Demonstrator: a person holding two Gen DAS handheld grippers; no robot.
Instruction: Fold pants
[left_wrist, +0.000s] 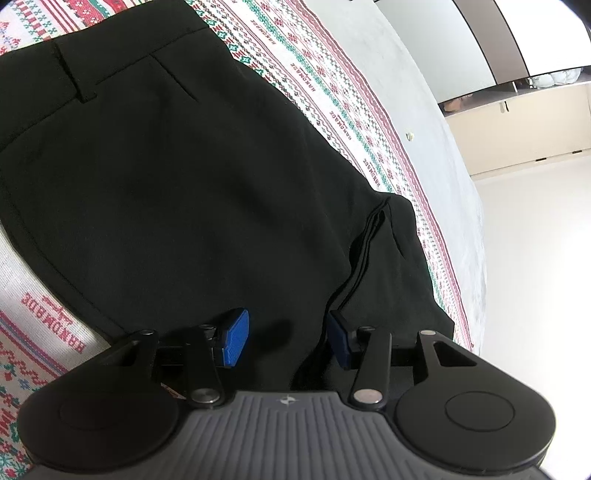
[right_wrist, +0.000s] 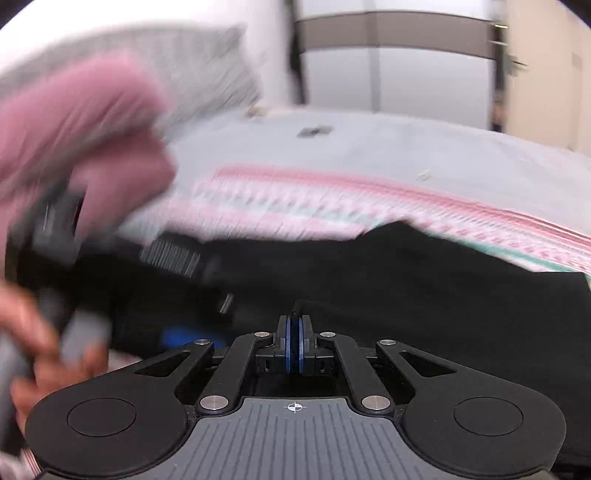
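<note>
Showing the grasp geometry — label: value.

Garment: black pants (left_wrist: 177, 177), spread on a patterned blanket (left_wrist: 332, 92); ahead of and beneath both grippers.

Long axis: runs away from the left gripper (left_wrist: 286, 338) toward the waistband (left_wrist: 74, 62), at the far upper left of its view.

Left gripper: jaws apart, blue pads (left_wrist: 234, 338) hovering over the cloth, nothing pinched; a layered folded edge (left_wrist: 376, 221) lies ahead to its right.

Right gripper (right_wrist: 294, 345): pads pressed together on a dark fabric edge — apparently the pants' edge.

Nearer hand: the right, already on the cloth.

Neighbour: the left gripper, in a pink sleeve (right_wrist: 85, 140), sits blurred to the right gripper's left.
</note>
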